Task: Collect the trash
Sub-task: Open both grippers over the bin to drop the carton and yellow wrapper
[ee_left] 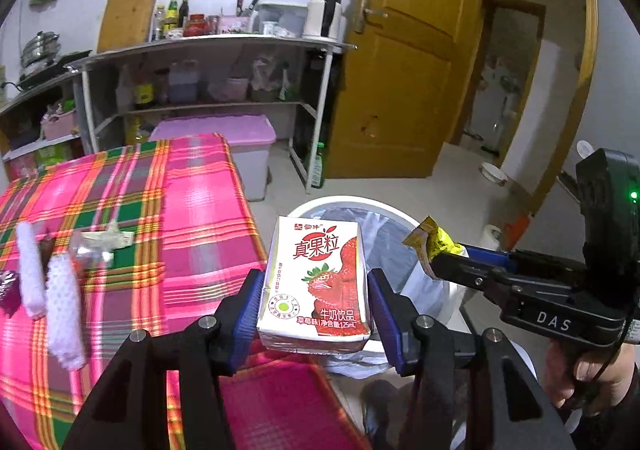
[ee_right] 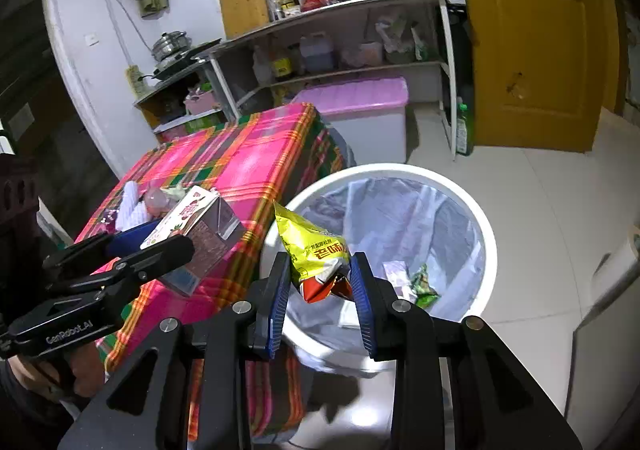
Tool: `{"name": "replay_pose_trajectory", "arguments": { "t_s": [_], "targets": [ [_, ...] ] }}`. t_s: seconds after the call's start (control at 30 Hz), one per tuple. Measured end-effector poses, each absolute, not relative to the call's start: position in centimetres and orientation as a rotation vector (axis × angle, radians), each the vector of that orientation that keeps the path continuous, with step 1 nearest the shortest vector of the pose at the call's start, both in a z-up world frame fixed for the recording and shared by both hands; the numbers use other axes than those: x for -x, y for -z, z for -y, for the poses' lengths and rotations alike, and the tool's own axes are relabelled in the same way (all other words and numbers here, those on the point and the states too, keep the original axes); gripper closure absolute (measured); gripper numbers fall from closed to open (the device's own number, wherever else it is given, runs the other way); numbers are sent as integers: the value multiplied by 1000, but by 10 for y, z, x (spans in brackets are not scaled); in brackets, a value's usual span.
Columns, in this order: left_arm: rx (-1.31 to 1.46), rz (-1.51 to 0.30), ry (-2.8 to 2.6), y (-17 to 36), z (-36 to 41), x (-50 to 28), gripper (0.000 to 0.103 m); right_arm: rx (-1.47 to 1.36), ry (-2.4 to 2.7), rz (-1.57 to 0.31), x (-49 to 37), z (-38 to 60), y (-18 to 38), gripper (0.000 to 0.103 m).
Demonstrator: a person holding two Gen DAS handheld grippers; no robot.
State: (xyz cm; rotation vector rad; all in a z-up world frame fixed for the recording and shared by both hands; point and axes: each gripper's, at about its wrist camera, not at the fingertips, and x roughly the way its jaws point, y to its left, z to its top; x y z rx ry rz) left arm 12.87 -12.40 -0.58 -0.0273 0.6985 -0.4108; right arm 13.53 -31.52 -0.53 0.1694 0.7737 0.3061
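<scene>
Carton (ee_left: 318, 282) and wrapper (ee_right: 318, 256) are both held near the bin (ee_right: 478, 218).

Left gripper (ee_left: 316, 302) is clamped on the carton's sides, at the table (ee_left: 192, 186) edge beside the bin; right gripper (ee_right: 320, 286) pinches the crumpled wrapper over the bin's near rim. To drop cleanly, I'd carry each load further over the liner's middle before parting the jaws, wrapper first, as light foil may cling or drift. More litter lies on the table.

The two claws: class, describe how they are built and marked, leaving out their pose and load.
Both are black angular frames with silver bolts and ribbed blue pads. The left claw reads "GenRobot.AI" in white on its body; the right claw reads "DAS", shows a small green light, and has a thin black cable by the bare hand.
</scene>
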Motion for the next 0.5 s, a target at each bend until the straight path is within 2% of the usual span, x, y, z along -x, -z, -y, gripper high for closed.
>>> {"name": "replay_pose_trajectory", "arguments": {
  "t_s": [0.5],
  "targets": [
    [14, -791, 475, 40, 158, -168, 50, -214, -247, -873, -163, 342, 41, 71]
  ]
}}
